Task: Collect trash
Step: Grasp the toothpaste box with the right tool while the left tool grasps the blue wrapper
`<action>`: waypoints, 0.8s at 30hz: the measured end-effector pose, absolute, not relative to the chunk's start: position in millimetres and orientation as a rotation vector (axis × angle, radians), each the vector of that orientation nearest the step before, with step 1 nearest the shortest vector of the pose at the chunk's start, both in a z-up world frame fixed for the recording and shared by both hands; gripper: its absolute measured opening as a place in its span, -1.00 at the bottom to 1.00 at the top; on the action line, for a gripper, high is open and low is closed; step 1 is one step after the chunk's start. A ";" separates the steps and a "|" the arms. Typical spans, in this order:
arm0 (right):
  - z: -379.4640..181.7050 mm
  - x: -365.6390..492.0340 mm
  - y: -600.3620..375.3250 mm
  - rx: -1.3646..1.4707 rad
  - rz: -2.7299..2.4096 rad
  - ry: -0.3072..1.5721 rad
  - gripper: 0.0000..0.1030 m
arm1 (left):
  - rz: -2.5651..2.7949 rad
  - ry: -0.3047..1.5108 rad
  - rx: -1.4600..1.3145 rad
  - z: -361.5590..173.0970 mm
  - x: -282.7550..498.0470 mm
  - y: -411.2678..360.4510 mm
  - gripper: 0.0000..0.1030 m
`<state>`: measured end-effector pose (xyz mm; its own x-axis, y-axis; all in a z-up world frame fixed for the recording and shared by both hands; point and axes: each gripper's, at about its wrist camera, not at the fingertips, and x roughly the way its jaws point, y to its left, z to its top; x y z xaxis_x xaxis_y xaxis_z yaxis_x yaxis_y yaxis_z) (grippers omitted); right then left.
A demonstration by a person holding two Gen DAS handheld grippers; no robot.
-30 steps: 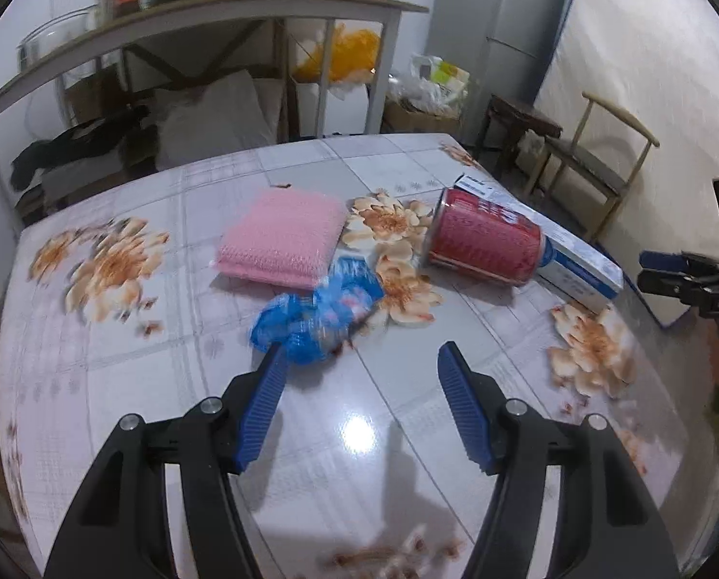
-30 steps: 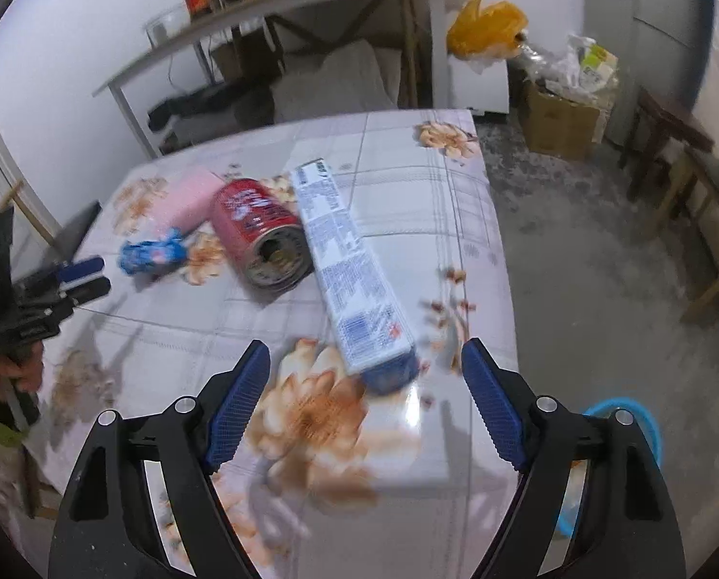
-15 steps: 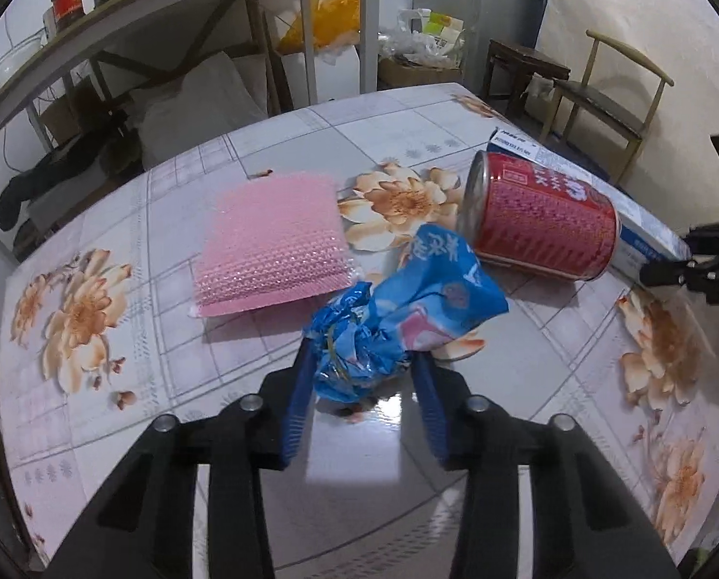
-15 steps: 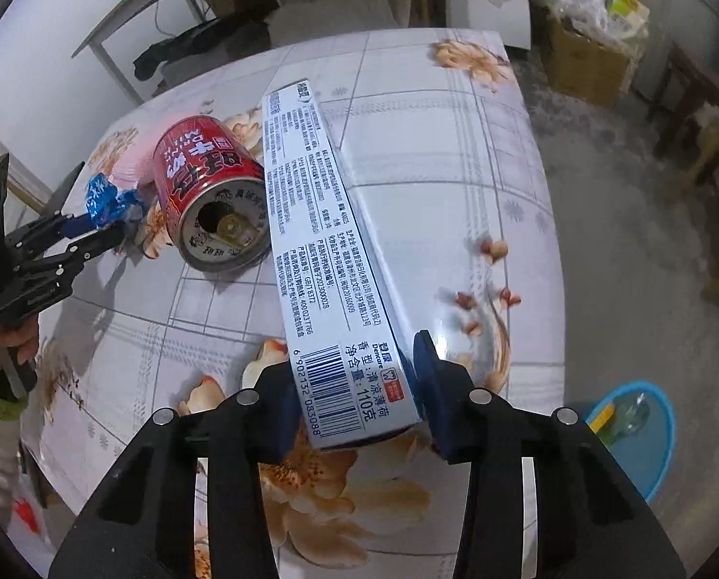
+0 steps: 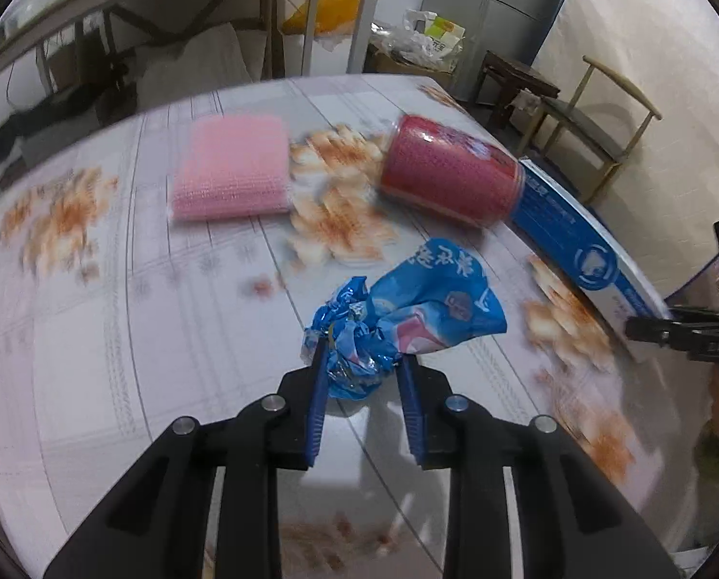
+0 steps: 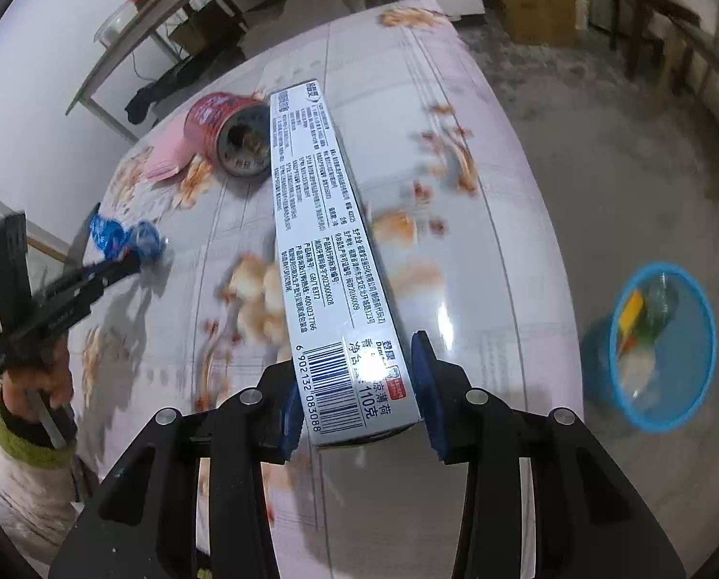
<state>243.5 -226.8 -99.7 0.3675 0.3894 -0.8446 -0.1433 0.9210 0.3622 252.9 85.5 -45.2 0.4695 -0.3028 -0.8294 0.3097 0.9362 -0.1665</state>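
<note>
Left gripper (image 5: 359, 362): we find its jaws closing on the crumpled end of the blue wrapper (image 5: 407, 313); both pads bear on the foil, and the loose end fans out ahead and to the right.
Right gripper (image 6: 354, 386): we find it partly open and clamped across the near, barcode end of the toothpaste box (image 6: 320, 241), a pad on each long side.
Box axis: the box runs straight away from the right gripper, its far end reaching the red can (image 6: 229, 140); held at one end only, so we judge the far end will sag or swing when lifted.
Deciding relation: the blue bin (image 6: 663, 347) stands on the floor off the right edge of the counter (image 6: 480, 241), already holding some scraps. We judge the right hand much the nearer; the left hand (image 6: 36, 376) must carry the wrapper across the whole counter.
Remaining trash: the red can lies on its side, open end toward the right gripper, touching the box. The pink cloth (image 5: 229, 169) lies flat beyond it; whether it counts as trash we cannot say.
Box print: barcode 6 902132 083088, "110克", "GB/T 8372", and dense Chinese text we cannot read.
Wrapper and can print: white Chinese characters on each, too blurred to read.
</note>
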 end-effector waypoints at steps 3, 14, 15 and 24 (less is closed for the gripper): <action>-104.9 218.2 -229.2 0.254 0.356 1.136 -0.26 | -0.365 0.997 0.010 -45.8 215.8 83.0 -0.49; -105.1 180.8 -228.3 0.355 0.376 1.160 -0.21 | -0.435 1.037 -0.084 -45.2 139.9 60.7 -0.23; -104.8 178.8 -227.9 0.356 0.377 1.158 -0.18 | -0.455 1.037 -0.086 -43.5 136.6 58.5 -0.04; -102.9 164.7 -230.3 0.378 0.413 1.162 -0.06 | -0.501 0.914 -0.027 -21.8 137.9 52.0 0.33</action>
<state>164.7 -230.3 -102.9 0.3394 0.4986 -0.7976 -0.1169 0.8637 0.4902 137.9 52.0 -21.8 0.5041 -0.4261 -0.7512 0.4032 0.8853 -0.2316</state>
